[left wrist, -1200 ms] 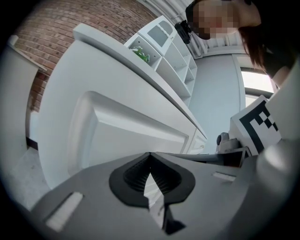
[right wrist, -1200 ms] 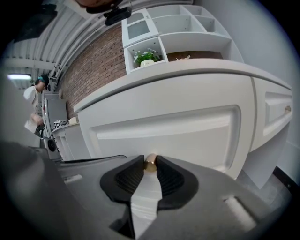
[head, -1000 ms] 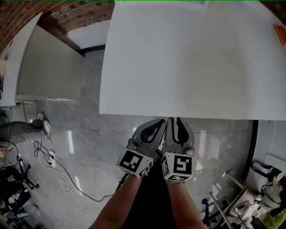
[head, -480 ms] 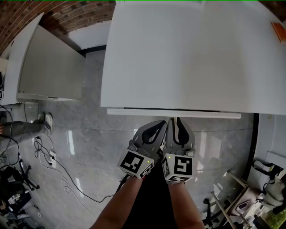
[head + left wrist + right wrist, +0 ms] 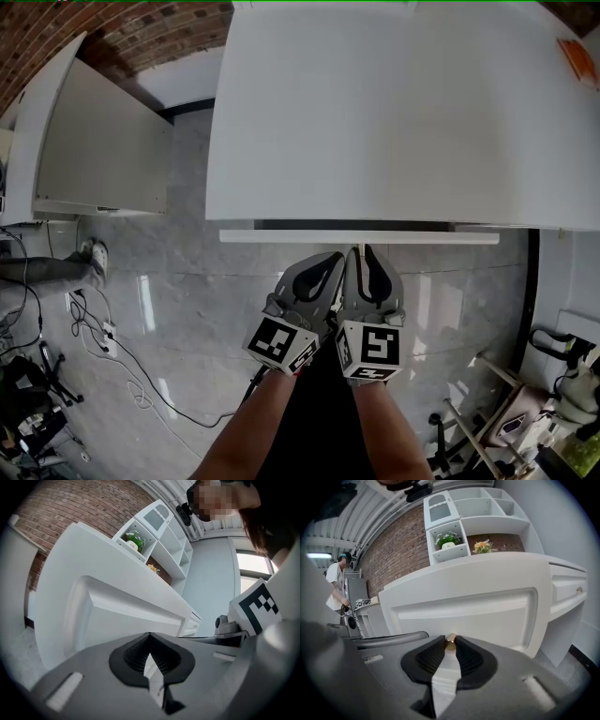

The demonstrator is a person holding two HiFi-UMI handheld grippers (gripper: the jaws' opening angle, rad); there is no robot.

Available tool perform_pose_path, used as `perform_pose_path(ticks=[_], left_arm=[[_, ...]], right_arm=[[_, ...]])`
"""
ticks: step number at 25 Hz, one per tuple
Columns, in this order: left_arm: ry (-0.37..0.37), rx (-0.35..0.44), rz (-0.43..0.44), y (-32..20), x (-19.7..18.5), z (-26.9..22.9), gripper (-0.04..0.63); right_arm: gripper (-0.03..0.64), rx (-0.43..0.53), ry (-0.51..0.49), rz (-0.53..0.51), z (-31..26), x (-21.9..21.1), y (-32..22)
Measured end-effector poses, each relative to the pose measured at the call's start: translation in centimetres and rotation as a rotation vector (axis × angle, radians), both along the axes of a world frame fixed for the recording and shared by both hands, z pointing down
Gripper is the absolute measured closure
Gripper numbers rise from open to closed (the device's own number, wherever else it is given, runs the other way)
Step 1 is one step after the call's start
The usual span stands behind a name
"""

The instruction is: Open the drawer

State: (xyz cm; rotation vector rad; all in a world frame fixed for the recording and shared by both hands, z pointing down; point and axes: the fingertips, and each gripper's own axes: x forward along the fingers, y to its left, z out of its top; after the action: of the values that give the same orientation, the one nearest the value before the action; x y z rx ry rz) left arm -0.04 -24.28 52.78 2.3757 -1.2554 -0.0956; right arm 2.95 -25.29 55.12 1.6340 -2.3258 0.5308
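In the head view the white drawer front (image 5: 356,236) shows as a narrow strip pulled out from under the white desk top (image 5: 394,112), with a dark gap behind it. My right gripper (image 5: 367,251) reaches to it, and its jaws have just been closing. In the right gripper view the small brass knob (image 5: 450,642) sits pinched between the black fingertips of my right gripper (image 5: 450,645), in front of the panelled drawer front (image 5: 464,611). My left gripper (image 5: 337,256) lies close beside it, its tips together on nothing. In the left gripper view my left gripper (image 5: 150,639) faces the same drawer front (image 5: 122,616).
A second white cabinet (image 5: 103,141) stands at the left. Cables (image 5: 112,347) trail over the grey tiled floor, and equipment (image 5: 553,394) crowds the lower right. A shelf unit with plants (image 5: 450,541) rises behind the desk. A person (image 5: 336,585) stands far left. Another drawer knob (image 5: 579,590) is at the right.
The drawer front has come out from under the desk top: hidden a second ago, it now shows as a strip with a dark gap behind. Both grippers stay side by side.
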Motion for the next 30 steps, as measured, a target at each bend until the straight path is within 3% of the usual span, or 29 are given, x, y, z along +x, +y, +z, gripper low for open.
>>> perform_pose_path(ticks=[30], left_arm=[[-0.005,0.010,0.054,6.4,1.2,-0.1,0.600]], right_arm=[[0.548,0.023,0.004,0.034,0.0,1.1,6.8]])
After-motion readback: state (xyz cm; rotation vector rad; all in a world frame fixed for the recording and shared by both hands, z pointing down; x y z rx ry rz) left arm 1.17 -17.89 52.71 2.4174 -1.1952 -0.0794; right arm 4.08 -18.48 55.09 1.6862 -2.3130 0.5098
